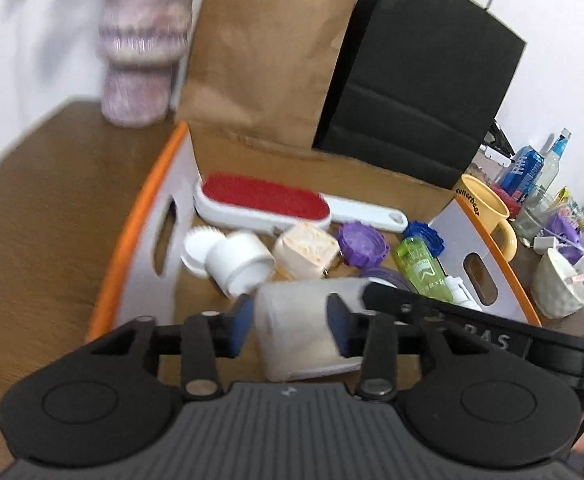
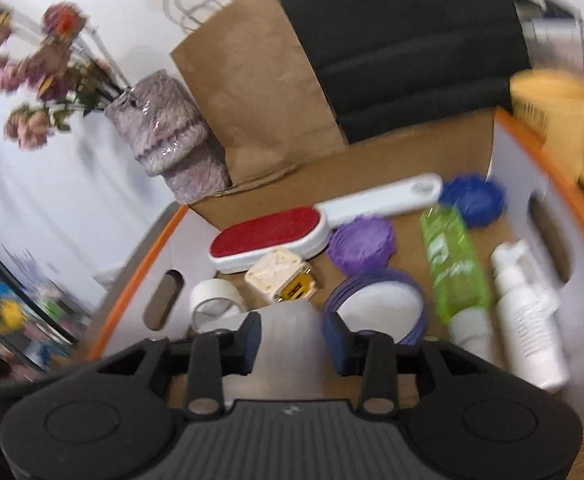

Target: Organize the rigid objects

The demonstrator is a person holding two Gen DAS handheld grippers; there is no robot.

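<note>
Both tongs, left tongs (image 1: 292, 326) and right tongs (image 2: 292, 338), straddle the frosted container (image 1: 304, 332), grip unclear; ahead, the green bottle (image 2: 452, 260) might get knocked.

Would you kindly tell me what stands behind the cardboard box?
A brown paper bag and a black paper bag stand behind the box; its back wall hides their bases.

The yellow mug (image 1: 482, 204) reads "Butterbear". The black bar (image 1: 472, 330) shows "PAS". The green bottle's (image 1: 424, 266) print is illegible.
</note>
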